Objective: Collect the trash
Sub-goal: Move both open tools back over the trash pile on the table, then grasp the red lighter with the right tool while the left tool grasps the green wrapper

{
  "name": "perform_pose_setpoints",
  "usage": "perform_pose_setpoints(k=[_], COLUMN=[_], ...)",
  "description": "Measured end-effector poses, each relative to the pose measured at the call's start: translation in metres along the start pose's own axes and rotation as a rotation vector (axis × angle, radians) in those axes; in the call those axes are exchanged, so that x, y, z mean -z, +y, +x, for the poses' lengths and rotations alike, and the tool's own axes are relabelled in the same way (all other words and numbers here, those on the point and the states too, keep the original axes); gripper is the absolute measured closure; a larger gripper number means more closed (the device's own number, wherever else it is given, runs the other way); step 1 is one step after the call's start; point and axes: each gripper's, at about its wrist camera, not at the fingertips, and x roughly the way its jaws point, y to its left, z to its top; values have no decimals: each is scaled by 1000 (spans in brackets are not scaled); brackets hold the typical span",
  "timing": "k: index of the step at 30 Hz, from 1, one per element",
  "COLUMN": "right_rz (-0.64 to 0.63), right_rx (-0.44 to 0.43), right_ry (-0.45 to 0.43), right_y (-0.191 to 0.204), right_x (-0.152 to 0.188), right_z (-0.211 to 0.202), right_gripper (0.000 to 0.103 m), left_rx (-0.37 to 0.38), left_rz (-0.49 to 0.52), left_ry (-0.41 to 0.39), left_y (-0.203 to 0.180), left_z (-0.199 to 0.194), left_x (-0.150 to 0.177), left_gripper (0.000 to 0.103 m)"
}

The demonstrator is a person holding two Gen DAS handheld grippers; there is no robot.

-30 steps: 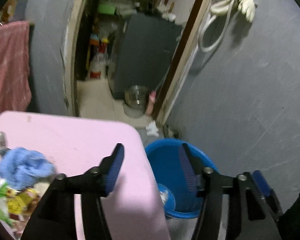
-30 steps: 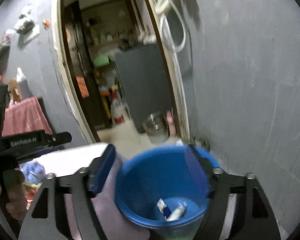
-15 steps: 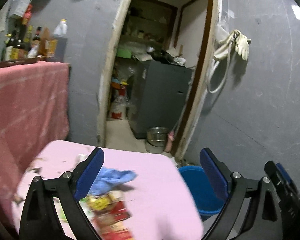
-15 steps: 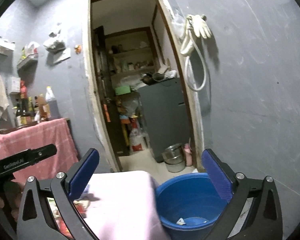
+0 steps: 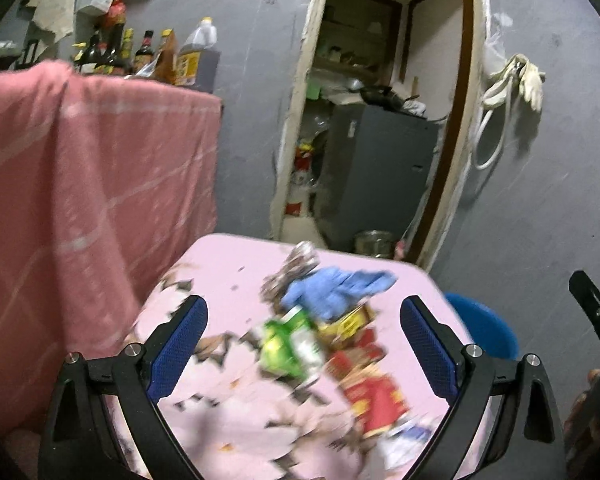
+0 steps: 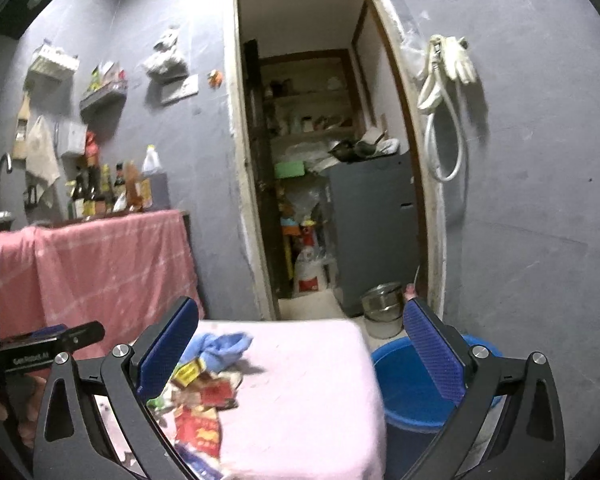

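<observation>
**Both grippers open above the littered table**

Your left gripper (image 5: 303, 344) hangs over the pink table (image 5: 228, 276) with its blue pads spread wide and nothing between them. Below it lies the trash: a blue cloth (image 5: 336, 288) at the far side of the heap, a green wrapper (image 5: 288, 344) nearer you, a yellow packet (image 5: 350, 322) just right of that, and a red wrapper (image 5: 374, 396) nearest, all blurred and touching one another. Your right gripper (image 6: 300, 354) is likewise wide open and holds nothing. The blue bucket (image 6: 404, 388) stands on the floor just right of the table, near the doorway (image 6: 320, 160). A pink cloth (image 5: 80, 184) drapes the counter on the left.
</observation>
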Motion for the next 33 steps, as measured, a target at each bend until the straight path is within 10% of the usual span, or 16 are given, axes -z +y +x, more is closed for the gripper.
perform_pose_setpoints(k=[20, 33], right_rz=[-13, -34], right_rx=[-120, -182], right_ry=[300, 506], right_y=[41, 60], right_x=[59, 79], right_z=[86, 132], right_gripper=[1, 17], left_rx=[67, 174], left_rz=[-52, -85], left_ry=[236, 329], left_y=[52, 52], left_z=[63, 100], left_x=[28, 26], left_gripper=[10, 60])
